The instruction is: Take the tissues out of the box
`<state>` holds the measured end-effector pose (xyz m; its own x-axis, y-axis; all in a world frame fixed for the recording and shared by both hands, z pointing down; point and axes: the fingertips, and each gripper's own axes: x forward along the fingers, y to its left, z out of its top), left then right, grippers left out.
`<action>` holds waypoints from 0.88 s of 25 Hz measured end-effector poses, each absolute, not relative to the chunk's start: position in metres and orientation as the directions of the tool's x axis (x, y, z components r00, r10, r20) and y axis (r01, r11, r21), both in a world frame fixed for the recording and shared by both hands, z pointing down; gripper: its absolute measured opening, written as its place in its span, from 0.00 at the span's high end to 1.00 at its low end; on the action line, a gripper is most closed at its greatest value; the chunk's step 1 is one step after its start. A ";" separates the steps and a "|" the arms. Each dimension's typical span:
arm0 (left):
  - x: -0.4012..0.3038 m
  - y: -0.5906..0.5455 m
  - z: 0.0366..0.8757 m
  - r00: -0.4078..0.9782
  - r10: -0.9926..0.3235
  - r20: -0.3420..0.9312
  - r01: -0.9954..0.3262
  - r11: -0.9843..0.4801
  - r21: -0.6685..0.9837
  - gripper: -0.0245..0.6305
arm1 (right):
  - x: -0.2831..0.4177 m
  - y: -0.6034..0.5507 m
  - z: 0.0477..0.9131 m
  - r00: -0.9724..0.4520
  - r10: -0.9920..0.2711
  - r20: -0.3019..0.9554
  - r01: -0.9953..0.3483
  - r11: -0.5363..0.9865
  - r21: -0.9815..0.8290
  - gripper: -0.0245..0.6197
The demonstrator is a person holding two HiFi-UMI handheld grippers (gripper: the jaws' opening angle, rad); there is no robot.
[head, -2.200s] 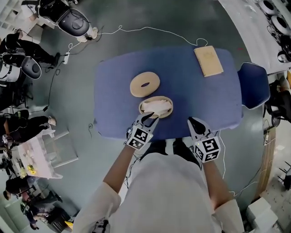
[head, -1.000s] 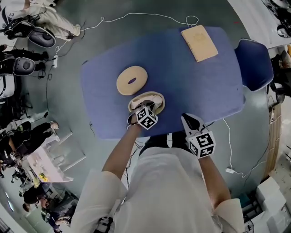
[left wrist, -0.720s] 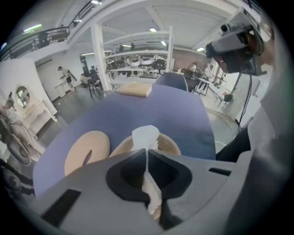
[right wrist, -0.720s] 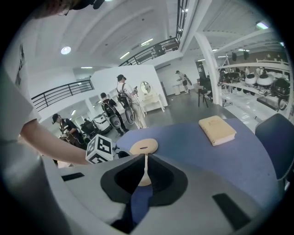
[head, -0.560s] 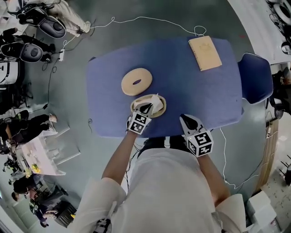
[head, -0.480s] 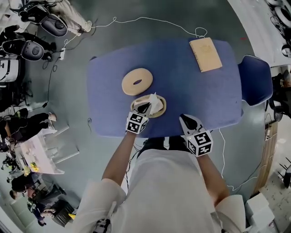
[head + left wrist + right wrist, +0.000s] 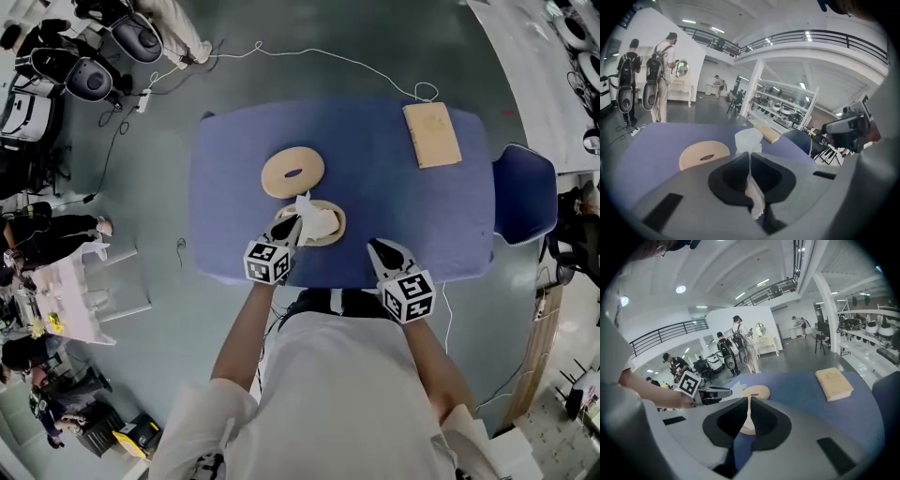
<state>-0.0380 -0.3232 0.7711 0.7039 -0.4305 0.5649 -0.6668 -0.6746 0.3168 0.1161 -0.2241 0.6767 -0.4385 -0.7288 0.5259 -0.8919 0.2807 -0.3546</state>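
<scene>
You're in the pulling-out step, with your left gripper clamped on a white tissue just above the round box on the blue table and your right gripper closed on nothing nearby, so next lift until the sheet comes free.

You have before you:
- table, blue throughout
- round box and ring-shaped disc, both pale tan
- tissue, white
- flat rectangular block, tan
- chair, blue
- your left gripper and right gripper, black jaws, cubes patterned in black-and-white squares
- your sleeves, white
- floor, grey-green
</scene>
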 end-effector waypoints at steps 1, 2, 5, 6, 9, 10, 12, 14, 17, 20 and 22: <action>-0.041 -0.323 0.765 0.704 -0.447 0.552 -0.673 -0.668 0.318 0.93 | 0.115 -0.225 0.674 -0.442 -0.730 0.521 -0.891 0.288 -0.352 0.90; -0.044 -0.323 0.758 0.703 -0.463 0.540 -0.679 -0.662 0.318 0.94 | 0.114 -0.226 0.672 -0.445 -0.731 0.518 -0.890 0.294 -0.349 0.90; -0.055 -0.323 0.737 0.701 -0.505 0.504 -0.693 -0.648 0.315 0.94 | 0.109 -0.229 0.666 -0.452 -0.732 0.511 -0.887 0.310 -0.342 0.90; -0.057 -0.323 0.730 0.701 -0.517 0.491 -0.696 -0.647 0.311 0.94 | 0.108 -0.230 0.664 -0.455 -0.732 0.507 -0.886 0.315 -0.339 0.90; -0.067 -0.323 0.709 0.691 -0.560 0.456 -0.713 -0.630 0.308 0.94 | 0.105 -0.233 0.655 -0.466 -0.735 0.493 -0.881 0.336 -0.333 0.90; -0.071 -0.324 0.703 0.686 -0.576 0.444 -0.721 -0.620 0.309 0.94 | 0.103 -0.235 0.652 -0.470 -0.736 0.488 -0.879 0.343 -0.330 0.90; -0.080 -0.326 0.688 0.675 -0.607 0.419 -0.735 -0.602 0.312 0.94 | 0.100 -0.239 0.646 -0.477 -0.739 0.476 -0.876 0.357 -0.324 0.90; -0.087 -0.325 0.671 0.665 -0.634 0.396 -0.746 -0.591 0.307 0.93 | 0.098 -0.242 0.639 -0.484 -0.742 0.464 -0.873 0.369 -0.320 0.90; -0.094 -0.324 0.643 0.651 -0.669 0.359 -0.759 -0.583 0.289 0.94 | 0.097 -0.246 0.626 -0.493 -0.749 0.443 -0.868 0.386 -0.314 0.90; -0.101 -0.324 0.612 0.646 -0.695 0.315 -0.764 -0.586 0.272 0.94 | 0.096 -0.252 0.606 -0.502 -0.760 0.414 -0.863 0.409 -0.295 0.90; -0.106 -0.323 0.592 0.643 -0.710 0.288 -0.765 -0.588 0.262 0.94 | 0.095 -0.256 0.591 -0.505 -0.770 0.390 -0.862 0.426 -0.275 0.90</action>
<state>-0.1059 -0.3226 0.5924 0.6433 -0.7095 0.2877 -0.7655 -0.5878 0.2618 0.0950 -0.2563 0.5909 -0.5050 -0.7700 0.3900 -0.8619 0.4258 -0.2753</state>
